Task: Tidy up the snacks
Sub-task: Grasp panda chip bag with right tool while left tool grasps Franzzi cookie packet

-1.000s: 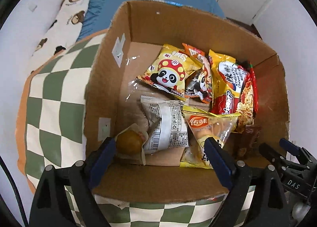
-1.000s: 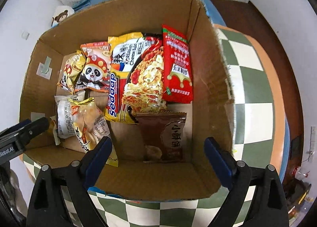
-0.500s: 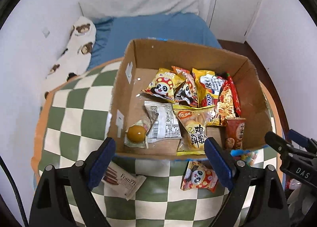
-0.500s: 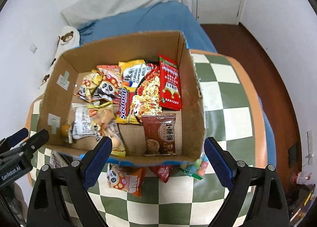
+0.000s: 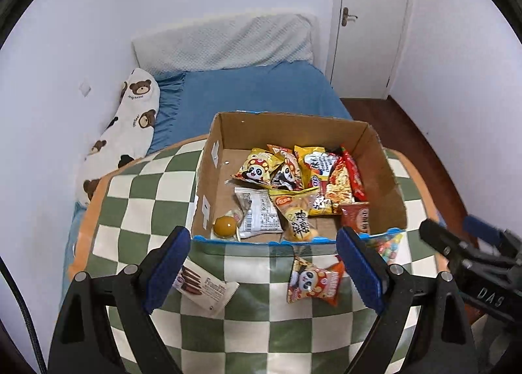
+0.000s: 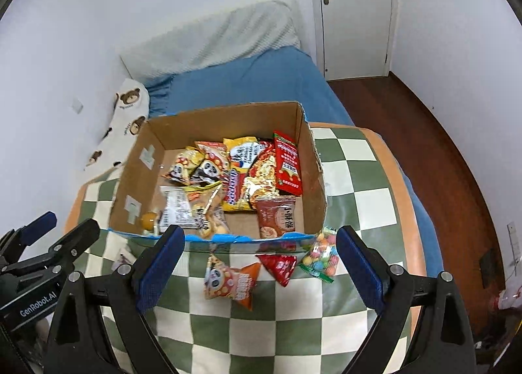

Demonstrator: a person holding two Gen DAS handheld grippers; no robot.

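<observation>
An open cardboard box [image 5: 388, 175] [image 6: 313, 175] stands on a green-and-white checked table [image 5: 137, 217] [image 6: 359, 178]. Several snack packets fill it, among them a yellow panda bag [image 5: 256, 169], noodle packs [image 6: 261, 175] and a brown packet [image 6: 276, 216]. In front of the box lie an orange panda bag [image 5: 313, 281] [image 6: 230, 282], a white wafer packet [image 5: 204, 289], a red triangular packet [image 6: 280, 264] and a bag of coloured candies [image 6: 319, 255]. My left gripper [image 5: 262, 268] and right gripper [image 6: 259, 266] hang above the loose snacks, both open and holding nothing.
A bed with a blue sheet [image 5: 248, 93], a grey pillow [image 5: 228, 41] and a bear-print pillow [image 5: 130, 119] lies behind the table. A white door [image 6: 355, 12] and dark wood floor [image 6: 440, 145] are at the right. Walls close in on the left.
Both grippers have drawn back and up from inside the box. The loose snacks on the table in front of the box and the room behind have come into view.
</observation>
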